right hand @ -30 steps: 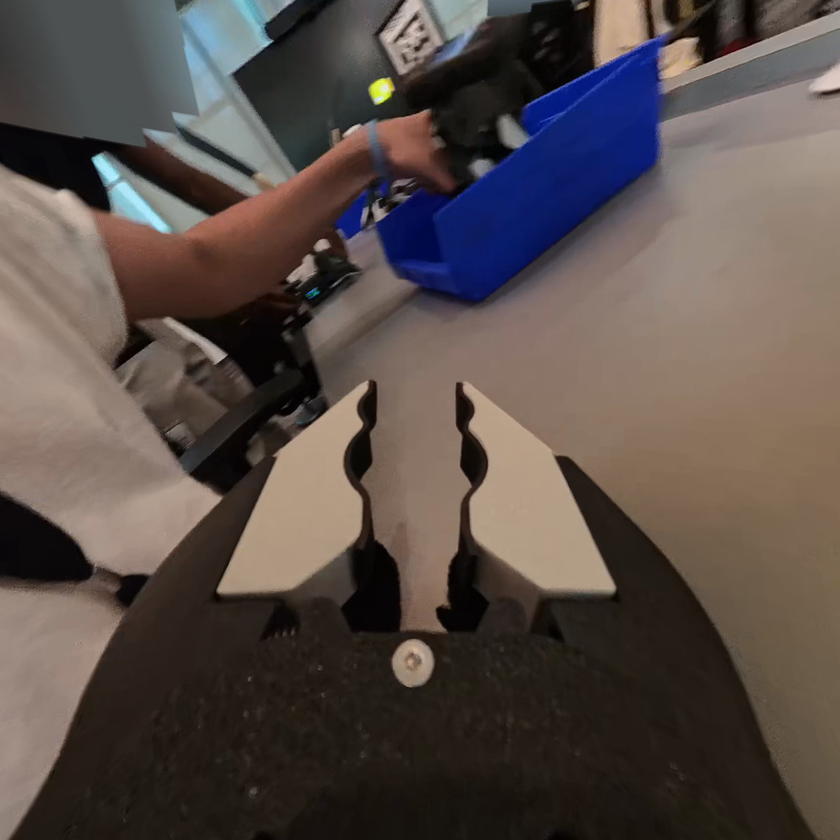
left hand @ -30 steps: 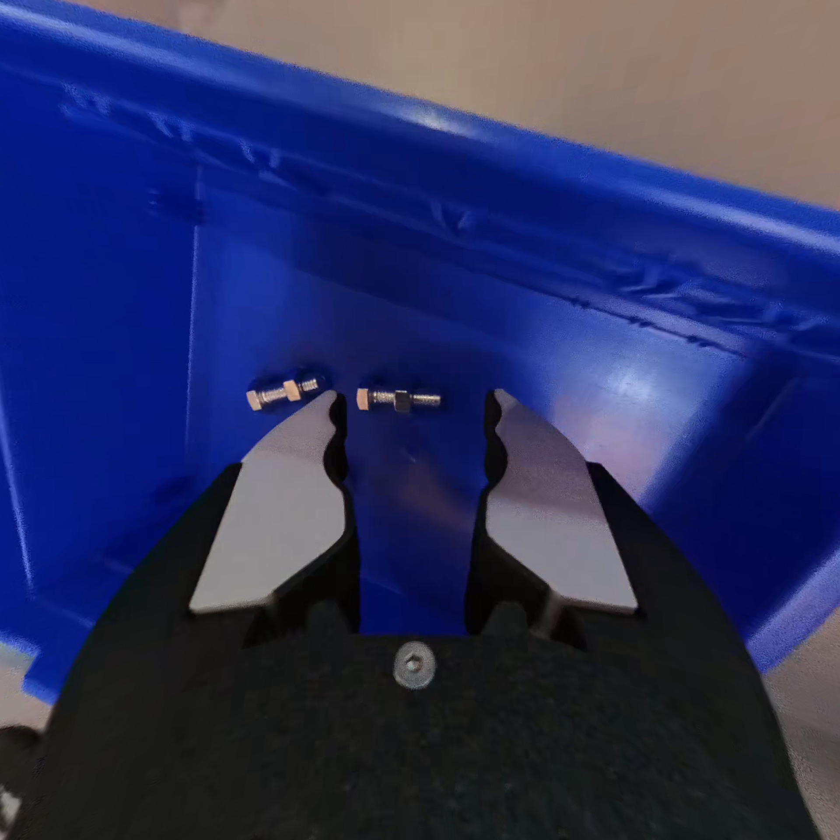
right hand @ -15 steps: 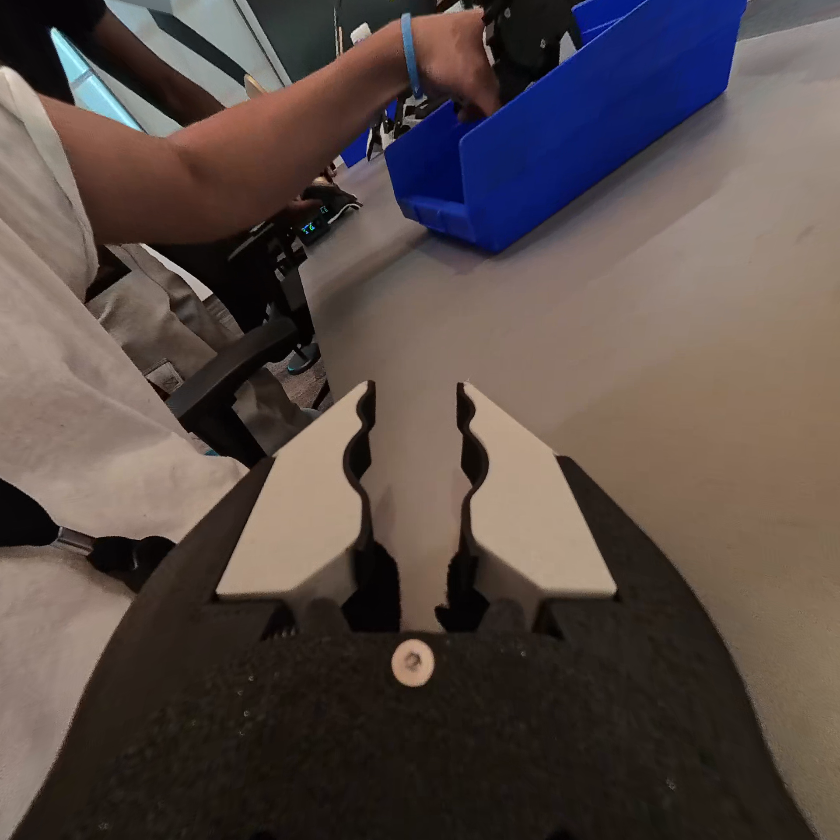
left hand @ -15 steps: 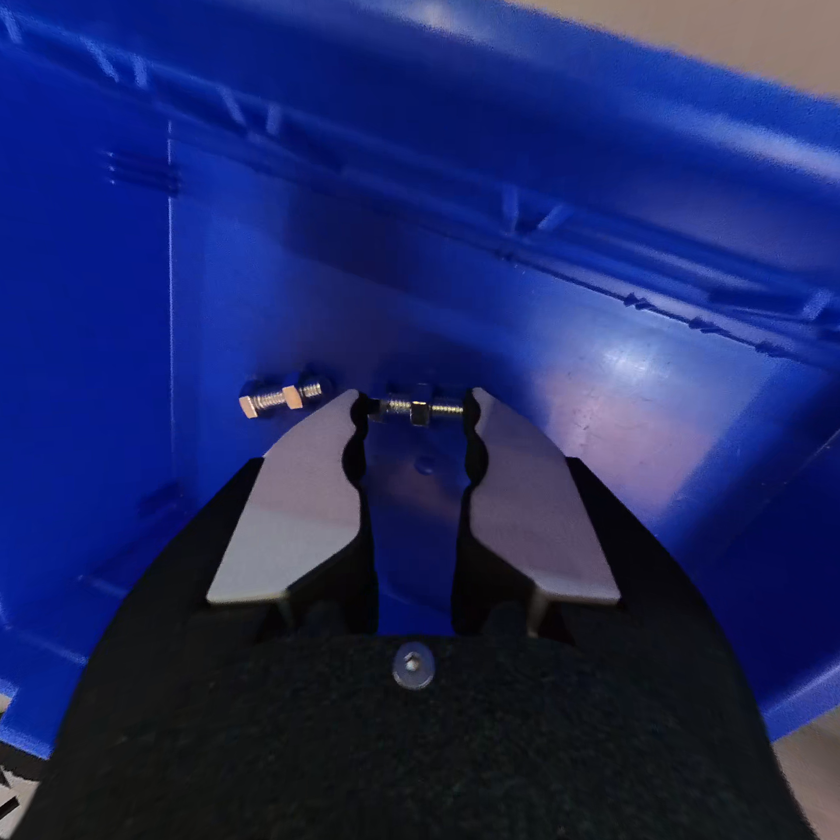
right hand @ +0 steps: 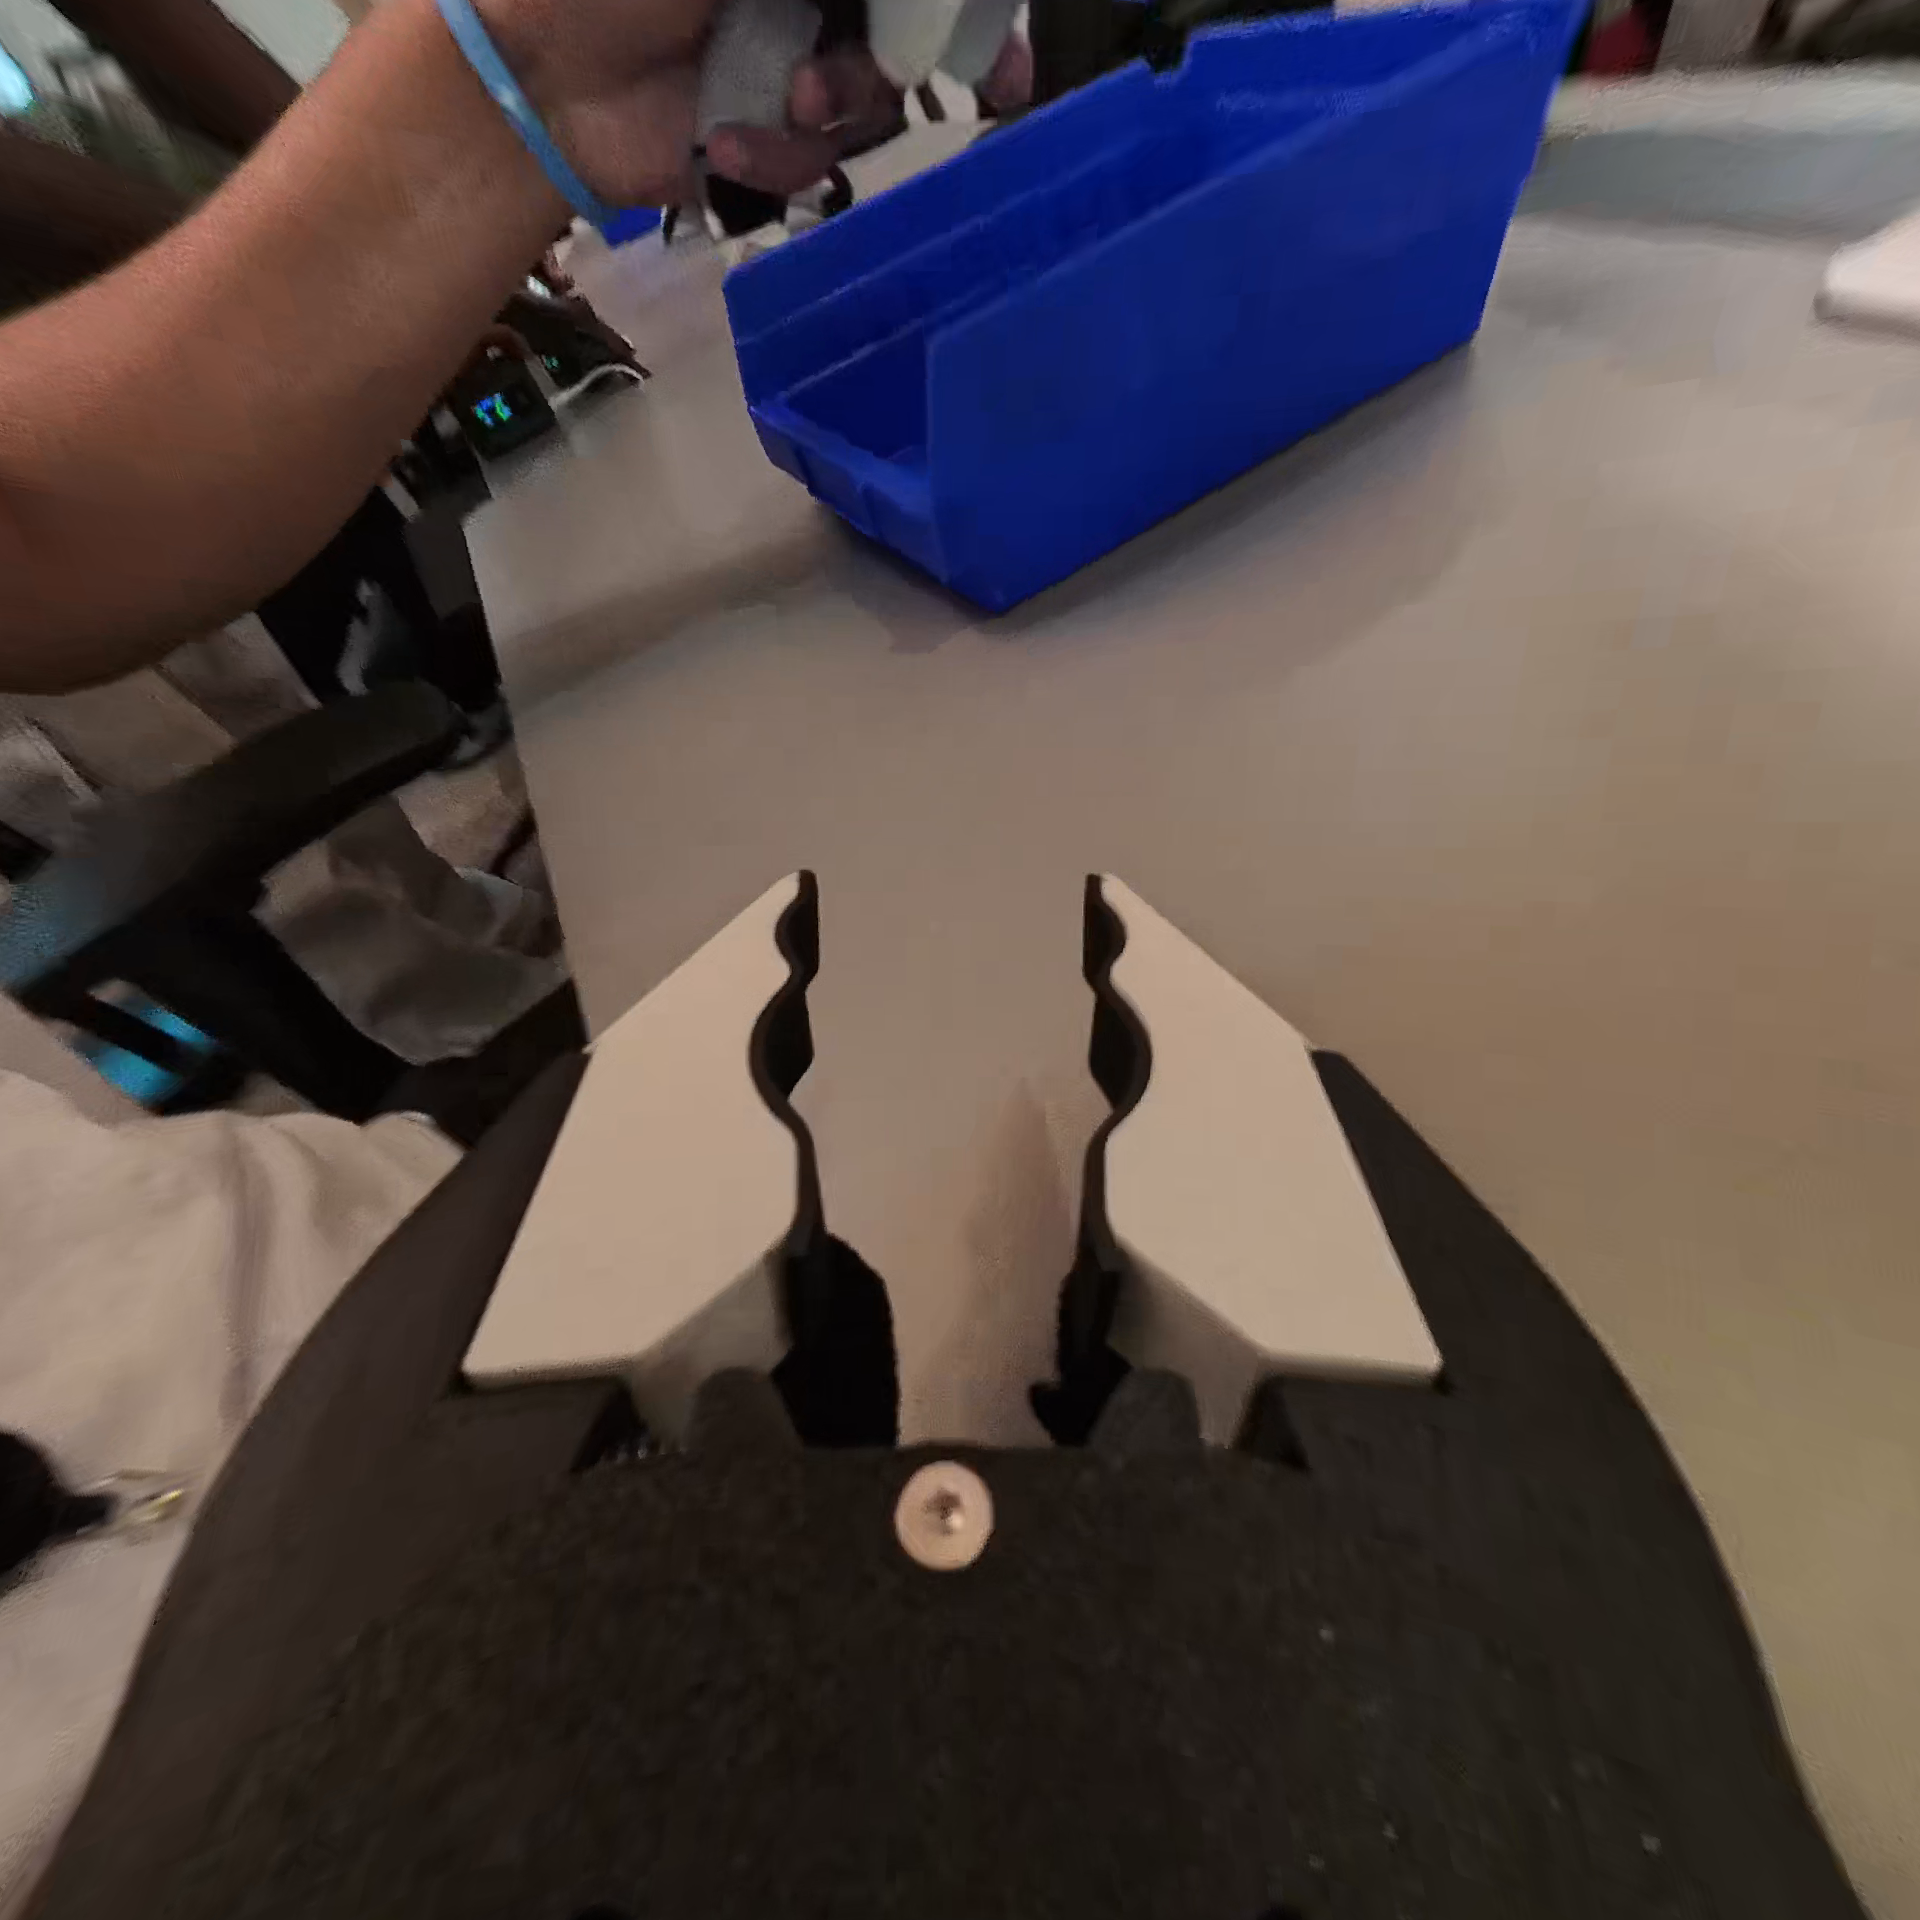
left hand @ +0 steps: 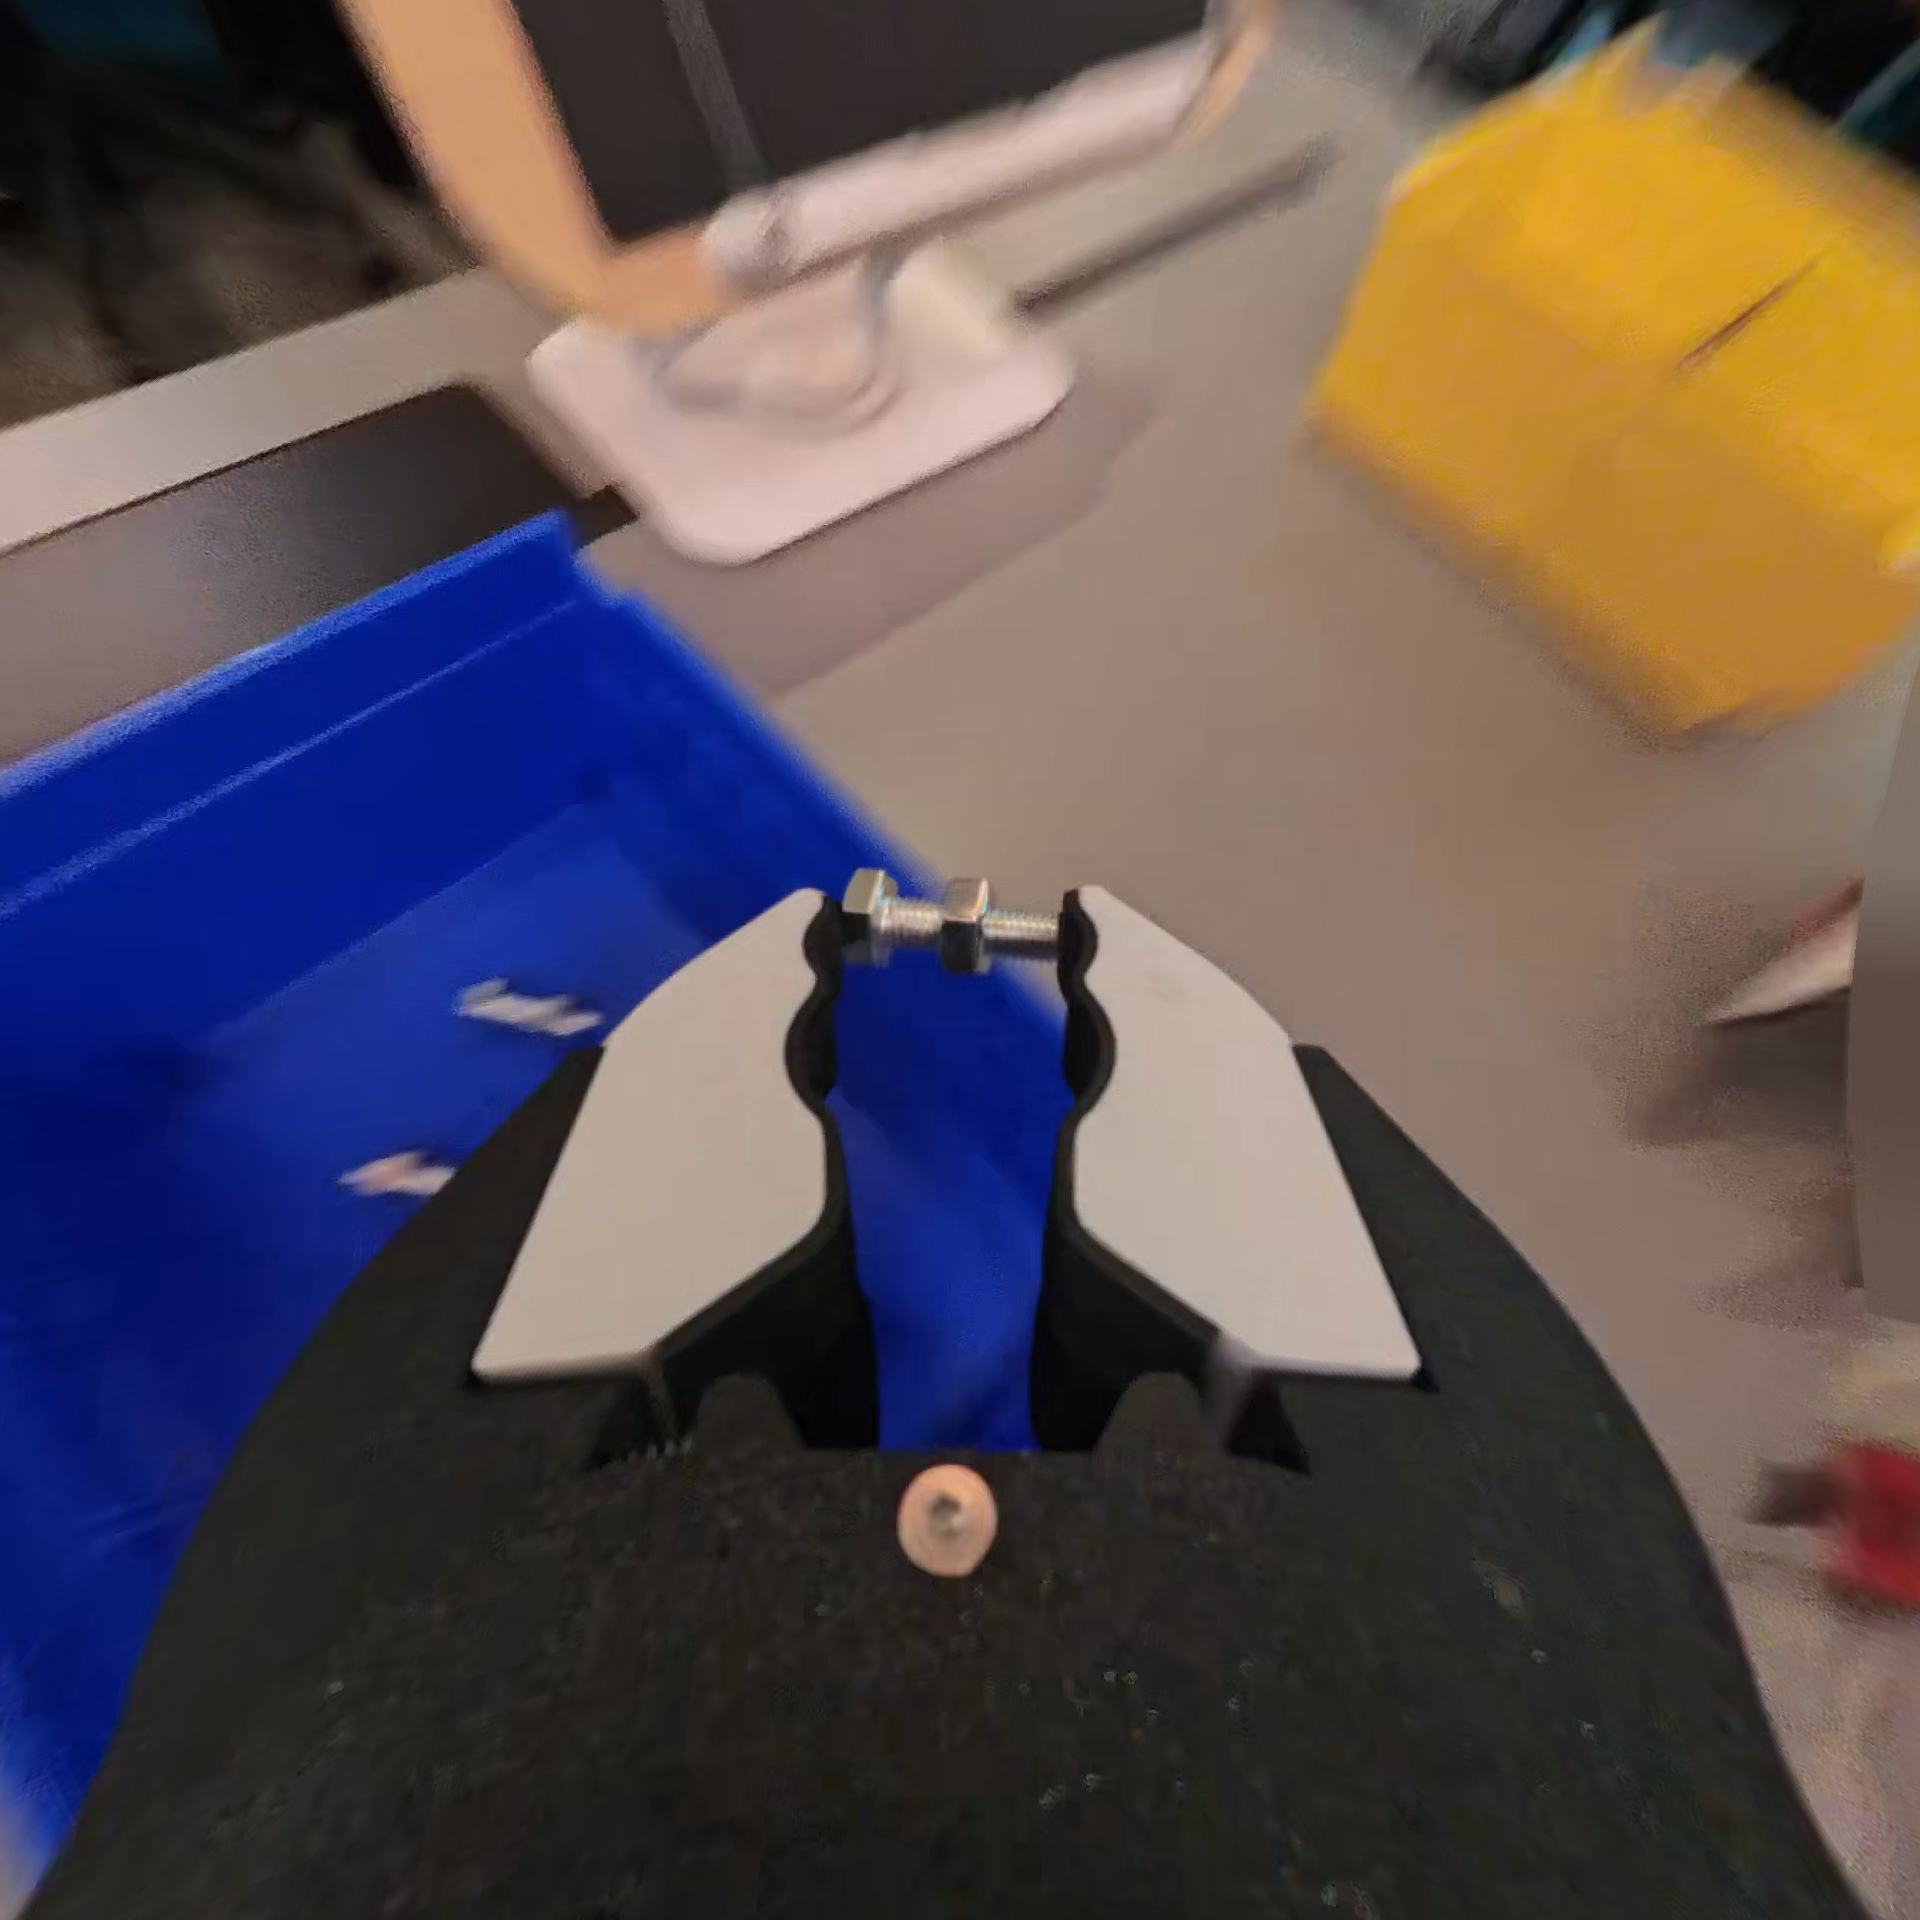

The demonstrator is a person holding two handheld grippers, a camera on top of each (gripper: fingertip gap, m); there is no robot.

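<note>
My left gripper (left hand: 951, 925) is shut on a small silver bolt with a nut (left hand: 951, 927), held crosswise between the fingertips above the right edge of a blue bin (left hand: 312, 831). Two more bolts (left hand: 530, 1008) lie blurred on the bin floor. My right gripper (right hand: 951, 894) is open and empty, low over the grey table (right hand: 1455, 831). In the right wrist view the blue bin (right hand: 1195, 343) stands farther off, and a person's hand (right hand: 623, 94) with a blue wristband holds the other gripper above the bin's left end.
A yellow bin (left hand: 1621, 395) stands on the table at the back right. A white flat base with a stand (left hand: 810, 416) is behind the blue bin. A small red object (left hand: 1860, 1538) lies at the right. A black chair (right hand: 239, 810) is beyond the table's left edge. The grippers' ends are close to 30 cm from one another. The small red object (left hand: 1860, 1538) is closer to my right gripper, around 20 cm from its tips; the left tips are 45 cm off.
My left gripper closed on the bolt with the nut and lifted it up out of the blue bin, swinging right. My right gripper opened slightly wider and turned toward the bin.
</note>
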